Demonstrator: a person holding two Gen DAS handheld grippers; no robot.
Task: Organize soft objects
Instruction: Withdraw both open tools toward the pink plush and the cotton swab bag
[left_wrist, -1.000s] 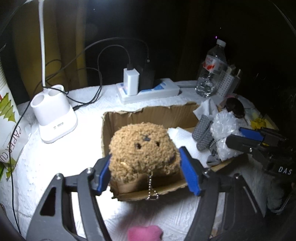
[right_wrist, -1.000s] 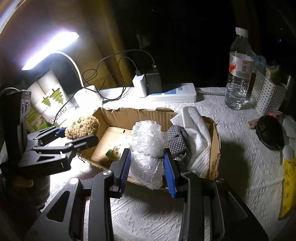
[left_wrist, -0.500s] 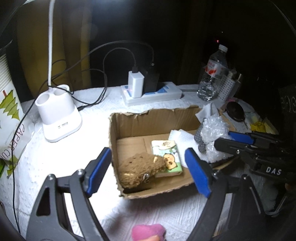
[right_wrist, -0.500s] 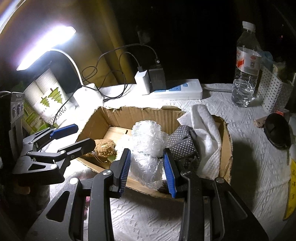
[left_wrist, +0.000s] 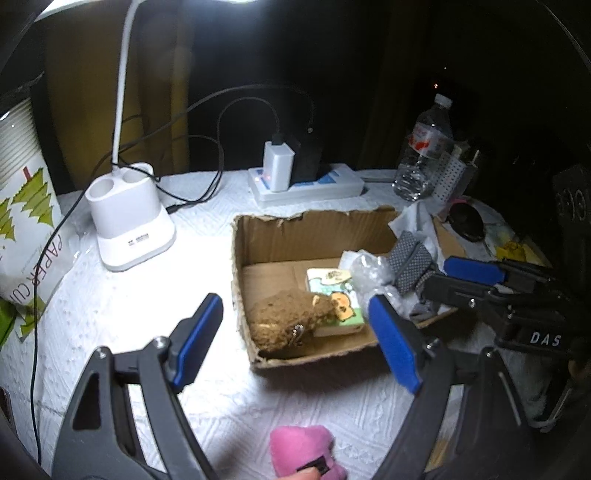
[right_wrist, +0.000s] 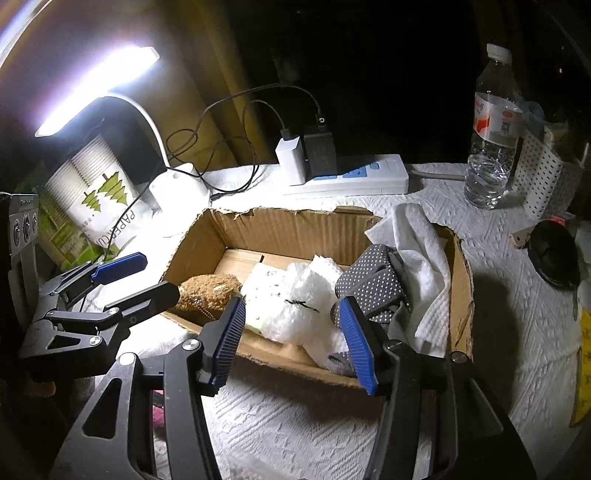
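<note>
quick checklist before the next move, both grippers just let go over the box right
1. Left gripper empty, jaws wide: ok.
2. Fuzzy brown plush toy lying inside the torn cardboard box, partly on a small illustrated card pack: ok.
3. Right gripper jaws have just been opening; crinkled clear plastic bundle sits between them, pads not pressing: ok.
4. Plastic bundle fully settled in the box: cannot tell, it lies at the near wall.
5. Pink plush piece outside the box, on the white cloth: not ok.
</note>
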